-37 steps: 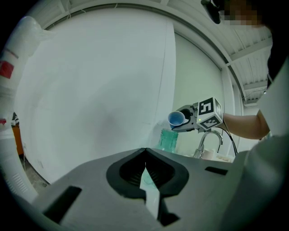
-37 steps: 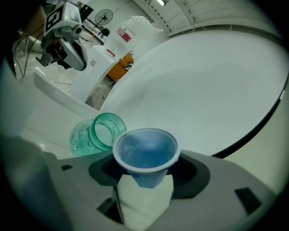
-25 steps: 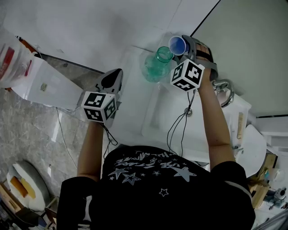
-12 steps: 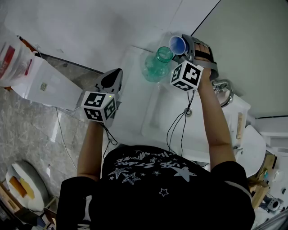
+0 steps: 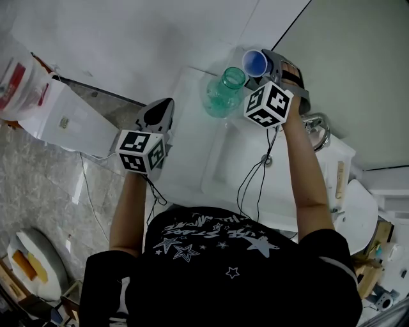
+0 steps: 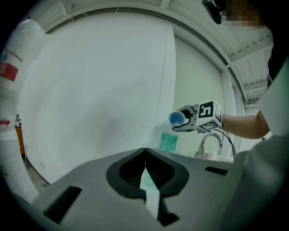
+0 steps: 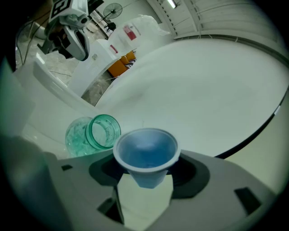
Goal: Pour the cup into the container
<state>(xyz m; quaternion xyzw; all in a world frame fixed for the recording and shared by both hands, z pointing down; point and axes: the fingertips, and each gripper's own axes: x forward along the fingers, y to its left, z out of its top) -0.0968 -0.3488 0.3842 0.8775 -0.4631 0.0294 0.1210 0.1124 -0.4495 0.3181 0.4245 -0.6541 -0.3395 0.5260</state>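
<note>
Light is bright, flat and diffuse; the white wall (image 5: 128,38) nearly washes out, and shadows are faint and soft-edged. The head view is sharp, with mild wide-angle bending. Both gripper views are heavily fisheyed, lines bowing and corners sinking into black vignette. A ceiling light (image 7: 170,3) glares at the right gripper view's top edge. The left claw (image 6: 145,151) and right claw (image 7: 146,180) loom soft and unfocused (the blue cup (image 7: 145,151) is fairly crisp).

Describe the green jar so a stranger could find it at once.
Start at the white sink with the faucet on its right. At its far rim, near the wall, stands the jar: the only see-through green thing, open-mouthed, beside the blue cup.
</note>
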